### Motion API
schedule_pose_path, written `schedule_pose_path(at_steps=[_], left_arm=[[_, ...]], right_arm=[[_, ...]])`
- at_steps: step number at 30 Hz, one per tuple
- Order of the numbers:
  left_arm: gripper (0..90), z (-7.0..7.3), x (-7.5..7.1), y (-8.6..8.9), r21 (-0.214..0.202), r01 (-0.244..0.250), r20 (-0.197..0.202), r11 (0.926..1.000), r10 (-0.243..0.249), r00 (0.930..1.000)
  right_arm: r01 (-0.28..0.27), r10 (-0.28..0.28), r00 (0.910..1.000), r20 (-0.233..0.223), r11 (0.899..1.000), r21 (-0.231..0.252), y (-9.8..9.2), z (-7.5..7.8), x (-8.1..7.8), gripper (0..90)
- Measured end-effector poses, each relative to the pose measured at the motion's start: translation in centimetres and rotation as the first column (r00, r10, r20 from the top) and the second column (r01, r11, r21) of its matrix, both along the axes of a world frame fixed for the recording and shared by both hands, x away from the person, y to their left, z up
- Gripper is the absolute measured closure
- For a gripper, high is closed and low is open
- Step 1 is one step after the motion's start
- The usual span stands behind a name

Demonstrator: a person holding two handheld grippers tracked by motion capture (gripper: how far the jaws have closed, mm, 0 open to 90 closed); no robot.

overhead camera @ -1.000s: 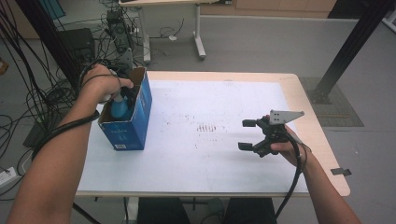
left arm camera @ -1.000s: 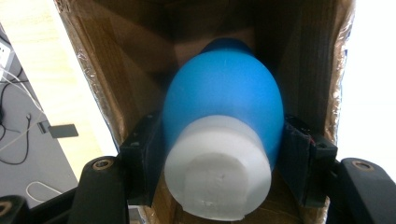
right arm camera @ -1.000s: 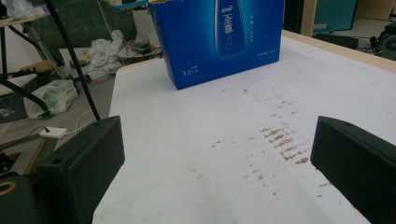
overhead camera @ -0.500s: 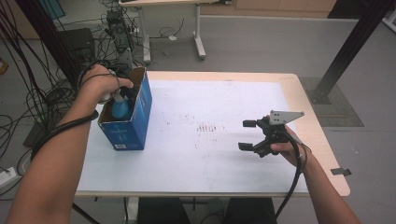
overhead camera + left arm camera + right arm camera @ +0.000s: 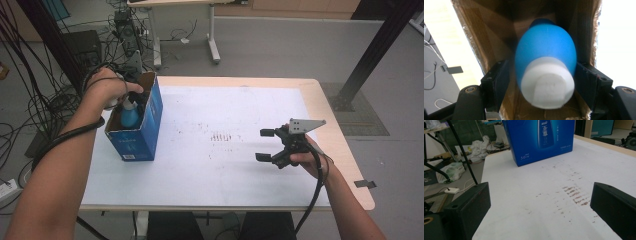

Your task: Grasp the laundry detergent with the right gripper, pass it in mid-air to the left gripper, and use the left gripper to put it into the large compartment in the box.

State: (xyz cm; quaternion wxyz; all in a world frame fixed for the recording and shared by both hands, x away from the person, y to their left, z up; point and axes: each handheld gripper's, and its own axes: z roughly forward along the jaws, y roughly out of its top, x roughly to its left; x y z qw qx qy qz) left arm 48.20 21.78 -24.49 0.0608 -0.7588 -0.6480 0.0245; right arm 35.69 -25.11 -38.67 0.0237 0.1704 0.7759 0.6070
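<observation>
1. The table [image 5: 240,185] carries a white sheet with a patch of reddish-brown marks [image 5: 223,136] near its middle. That patch lies between the two grippers and plays no part in the step.

2. The blue box [image 5: 140,134] stands upright at the left end of the table, its top open and its brown cardboard inside [image 5: 486,37] showing in the left gripper view. A good pass keeps the box standing. The walls sit close on both sides of the jaws, so any travel should run straight along the opening and not sideways.

3. The blue bottle [image 5: 544,57] with a white cap [image 5: 547,87] sits inside the box, cap toward the camera. It is the thing being handled, either going in or coming out; the pictures do not settle which.

4. The left gripper [image 5: 131,95] reaches into the top of the box, and its jaws are clamped on the bottle's body from both sides, just behind the cap. The body is rounded and looks smooth, so the hold probably wants to be firm and level, or the bottle may twist between the pads.

5. The right gripper [image 5: 270,145] hovers over the right half of the table, jaws spread wide with nothing between them. It stands well apart from the box, and could probably steady the box if it starts to tip.
</observation>
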Motion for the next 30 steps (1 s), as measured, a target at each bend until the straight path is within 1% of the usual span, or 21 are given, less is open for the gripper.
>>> schedule_pose_path(at_steps=[6,8,10,16,18,22,24,26,27,28,30], left_arm=[[31.5,1.1,-0.3,-0.2,-0.016,0.007,0.016,0.9999,-0.007,0.9998],[31.9,1.4,-0.3,-0.1,-0.009,0.012,0.020,0.9999,-0.011,0.9997],[31.9,1.7,-0.5,0.0,-0.023,0.007,0.023,0.9997,-0.007,0.9997],[31.8,2.6,-0.7,0.1,-0.029,0.004,0.036,0.9996,-0.003,0.9993],[31.6,3.0,-0.8,0.1,-0.033,0.010,0.040,0.9994,-0.009,0.9992],[30.9,4.3,-1.1,-0.2,-0.025,0.022,0.056,0.9994,-0.020,0.9982],[28.9,4.7,-1.2,-0.4,-0.021,0.029,0.058,0.9994,-0.028,0.9979],[27.8,5.2,-1.4,-0.7,-0.032,0.022,0.079,0.9992,-0.020,0.9967],[27.2,5.6,-1.5,-0.7,-0.029,0.032,0.077,0.9991,-0.030,0.9966],[26.3,5.9,-1.6,-0.8,-0.030,0.036,0.085,0.9989,-0.034,0.9958],[25.6,6.3,-1.7,-1.0,-0.028,0.035,0.093,0.9990,-0.032,0.9951]], right_arm=[[-0.001,0.001,1.0000,0.000,1.000,0.000,0.0,0.0,0.0,3.1],[-0.001,0.001,1.0000,0.000,1.000,0.001,0.0,0.0,0.0,3.1],[-0.001,0.001,1.0000,0.000,1.000,-0.001,0.1,0.0,0.0,3.1],[-0.003,0.003,1.0000,0.003,1.000,0.000,0.1,0.0,0.0,3.1],[-0.005,0.005,1.0000,0.004,1.000,0.001,0.2,0.0,0.0,3.1],[-0.006,0.006,1.0000,0.003,1.000,0.002,0.3,0.0,0.0,3.1],[-0.007,0.007,1.0000,0.004,1.000,0.003,0.4,0.0,0.0,3.1],[-0.007,0.007,1.0000,0.005,1.000,0.002,0.4,0.0,0.0,3.1],[-0.007,0.007,1.0000,0.007,1.000,0.001,0.4,0.0,0.0,3.1],[-0.006,0.006,1.0000,0.006,1.000,0.001,0.3,0.1,0.0,3.1],[-0.007,0.007,1.0000,0.007,1.000,0.000,0.3,0.1,-0.1,3.1]])
